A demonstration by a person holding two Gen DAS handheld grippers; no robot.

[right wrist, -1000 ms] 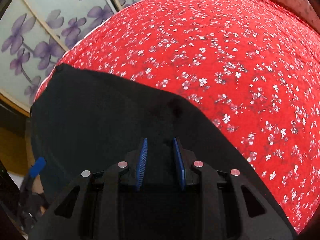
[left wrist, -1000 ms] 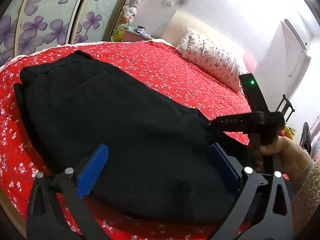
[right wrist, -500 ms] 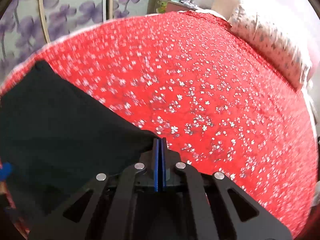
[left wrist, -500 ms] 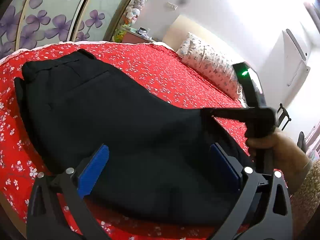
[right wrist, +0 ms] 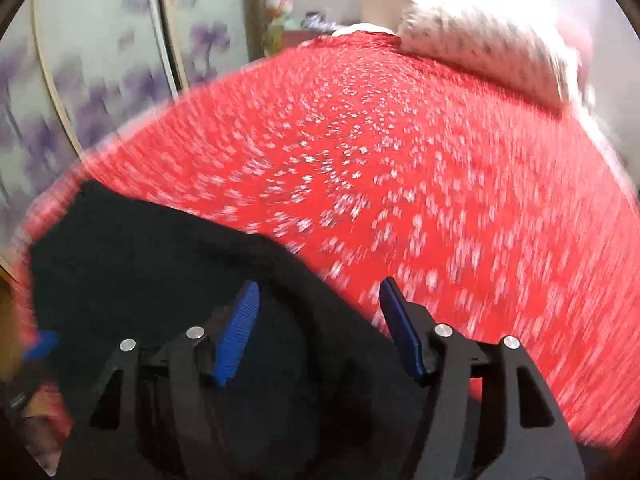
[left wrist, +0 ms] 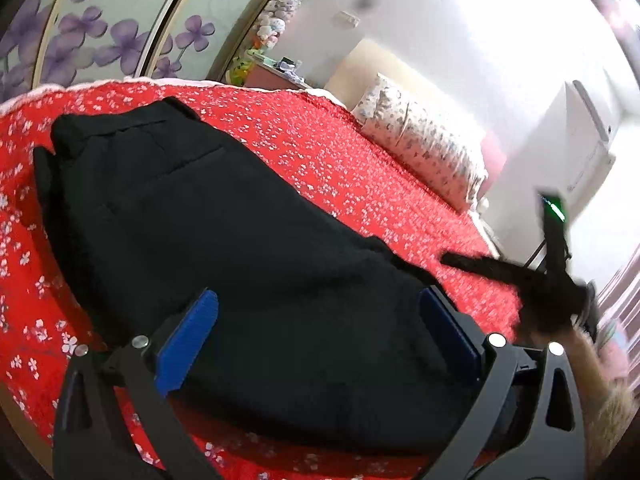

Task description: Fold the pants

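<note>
Right wrist view: the right gripper (right wrist: 318, 322) is opening, fingers empty, above the pants (right wrist: 168, 264) at seven o'clock on the bed (right wrist: 440, 184). The left gripper (left wrist: 316, 340) is hovering with fingers spread, holding nothing. Next likely calls for regrasping an edge.

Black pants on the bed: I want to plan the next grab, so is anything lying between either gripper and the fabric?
Nothing visible. The black pants lie bare on the red bedspread, directly beneath the open left gripper and the opening right gripper.

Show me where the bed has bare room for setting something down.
Free: the red bedspread between the black pants and the pillow, clear across that span. Crowded: the near edge, where the pants lie under the left gripper and right gripper.
</note>
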